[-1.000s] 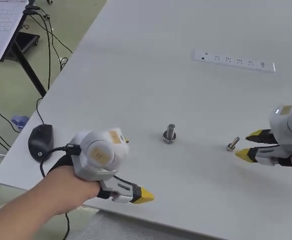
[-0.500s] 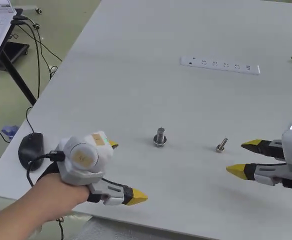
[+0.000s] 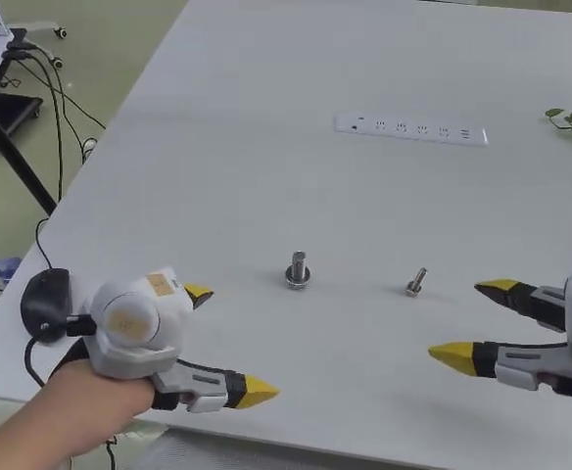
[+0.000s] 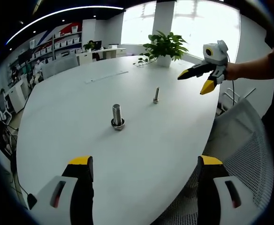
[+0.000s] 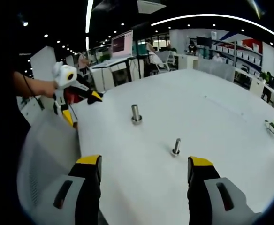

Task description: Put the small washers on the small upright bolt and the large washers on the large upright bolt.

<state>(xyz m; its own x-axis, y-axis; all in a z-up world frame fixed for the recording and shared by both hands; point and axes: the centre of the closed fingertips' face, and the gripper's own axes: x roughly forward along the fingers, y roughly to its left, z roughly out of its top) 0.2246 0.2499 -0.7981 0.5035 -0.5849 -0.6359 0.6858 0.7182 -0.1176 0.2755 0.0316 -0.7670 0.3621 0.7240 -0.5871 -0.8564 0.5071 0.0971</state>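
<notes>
With jaws wide and empty, my left gripper [image 3: 229, 342] faces the large bolt [image 3: 298, 270] ahead, my right gripper [image 3: 472, 319] the small bolt [image 3: 415, 283]; a ring [image 4: 117, 123] at the large bolt's base suggests washers already stacked.

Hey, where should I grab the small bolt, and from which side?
Probably by the shank: the small bolt stands upright on its wider head, shank free above the table. Come in level from the side with the right gripper, which is open and nearest, one jaw each side.
</notes>
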